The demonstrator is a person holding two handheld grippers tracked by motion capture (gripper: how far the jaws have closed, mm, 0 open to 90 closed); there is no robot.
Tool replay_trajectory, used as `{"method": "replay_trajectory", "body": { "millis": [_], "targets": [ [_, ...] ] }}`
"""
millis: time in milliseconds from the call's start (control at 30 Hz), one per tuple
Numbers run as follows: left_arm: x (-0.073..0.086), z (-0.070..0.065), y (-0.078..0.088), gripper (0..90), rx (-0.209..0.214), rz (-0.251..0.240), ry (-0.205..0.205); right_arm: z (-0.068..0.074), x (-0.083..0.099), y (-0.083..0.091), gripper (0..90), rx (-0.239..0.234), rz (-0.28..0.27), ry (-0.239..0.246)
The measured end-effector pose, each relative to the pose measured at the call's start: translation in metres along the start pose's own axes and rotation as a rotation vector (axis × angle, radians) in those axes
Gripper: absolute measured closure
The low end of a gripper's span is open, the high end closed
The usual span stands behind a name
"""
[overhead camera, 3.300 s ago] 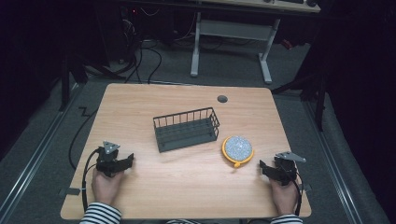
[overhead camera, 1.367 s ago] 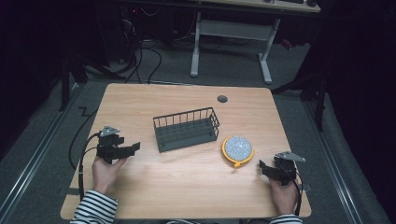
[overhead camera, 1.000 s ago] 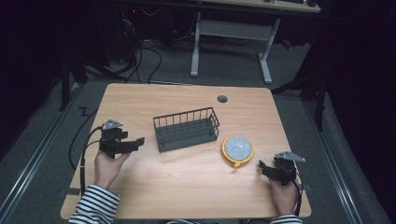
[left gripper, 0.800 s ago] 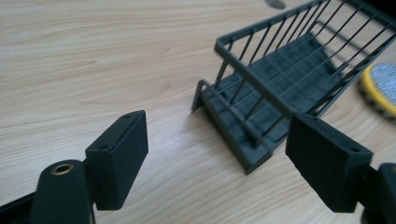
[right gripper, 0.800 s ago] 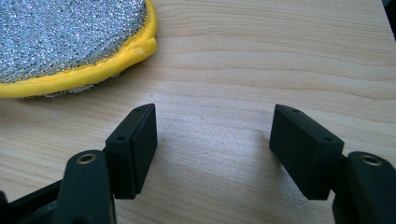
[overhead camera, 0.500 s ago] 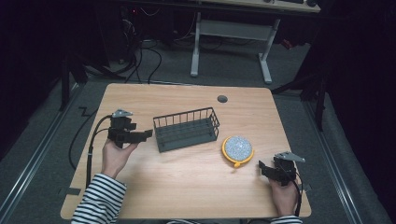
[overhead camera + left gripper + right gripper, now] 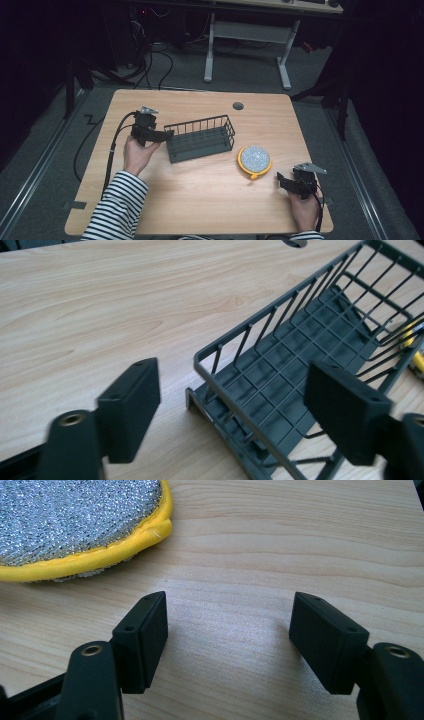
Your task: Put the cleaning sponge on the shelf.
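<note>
Reaching toward the rack [image 7: 200, 138], the left gripper [image 7: 165, 135] is at the rack's left end, near the middle of the surface [image 7: 200, 195]. The rack is a dark wire basket, long and narrow, with thin upright bars and a grid floor; it looks empty, stiff and probably light, so I judge it will not bend in a grip but may slide or tip if it is pulled from one corner only. The top rim wire at the short end seems the best place to take hold, because it is thin enough to go between the fingers and is strong there. In the left gripper view the rack's corner [image 7: 200, 367] stands between the two fingers [image 7: 131, 407], which are wide apart and have just been closing a little; the pads do not press on the wire yet, so nothing is held. The right gripper [image 7: 284, 182] rests low near the front right corner of the surface, well apart from the rack. Its fingers [image 7: 142, 637] are spread wide over bare wood and hold nothing. A round scrub pad [image 7: 254, 158] with a yellow edge lies just ahead of them, not touching, between this gripper and the rack.
</note>
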State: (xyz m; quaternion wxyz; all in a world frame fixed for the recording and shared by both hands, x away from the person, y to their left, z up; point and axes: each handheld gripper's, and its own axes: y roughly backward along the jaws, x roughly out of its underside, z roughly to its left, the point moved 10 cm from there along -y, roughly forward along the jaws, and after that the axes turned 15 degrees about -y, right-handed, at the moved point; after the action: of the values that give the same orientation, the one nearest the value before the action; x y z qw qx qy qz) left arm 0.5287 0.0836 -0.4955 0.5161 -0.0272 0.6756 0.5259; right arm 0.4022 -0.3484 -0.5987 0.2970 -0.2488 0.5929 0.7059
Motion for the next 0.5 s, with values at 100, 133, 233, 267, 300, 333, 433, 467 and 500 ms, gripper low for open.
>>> {"method": "replay_trajectory", "body": {
  "millis": [100,133,233,267,300,333,433,467,500],
  "targets": [
    [0.001,-0.001,-0.007,33.1,-0.015,0.012,-0.014,0.0,0.0,0.0,31.9,0.002,0.002,-0.002],
    [0.002,0.0,-0.01,34.1,-0.017,0.02,-0.015,0.001,0.0,0.0,32.0,-0.001,0.0,-0.002],
    [0.009,0.002,-0.019,37.1,-0.027,0.061,-0.022,0.001,0.0,0.0,32.0,-0.002,0.0,0.004],
    [0.009,0.002,-0.019,38.2,-0.027,0.061,-0.022,0.001,0.0,0.0,32.0,-0.002,0.0,0.004],
    [0.01,0.002,-0.021,38.2,-0.019,0.07,-0.03,0.001,0.0,0.0,32.0,-0.003,0.0,0.007],
    [0.011,0.0,-0.022,39.8,-0.012,0.073,-0.041,0.001,0.0,0.0,32.0,-0.003,0.0,0.009],
    [0.015,-0.002,-0.026,46.7,-0.033,0.1,-0.086,0.001,0.0,0.0,32.0,-0.003,0.001,0.007],
    [0.015,-0.002,-0.026,48.4,-0.033,0.1,-0.086,0.001,0.0,0.0,32.0,-0.003,0.001,0.007],
    [0.016,-0.004,-0.027,50.4,-0.025,0.104,-0.101,0.001,0.0,0.0,32.0,-0.003,0.001,0.008]
  ]
}}
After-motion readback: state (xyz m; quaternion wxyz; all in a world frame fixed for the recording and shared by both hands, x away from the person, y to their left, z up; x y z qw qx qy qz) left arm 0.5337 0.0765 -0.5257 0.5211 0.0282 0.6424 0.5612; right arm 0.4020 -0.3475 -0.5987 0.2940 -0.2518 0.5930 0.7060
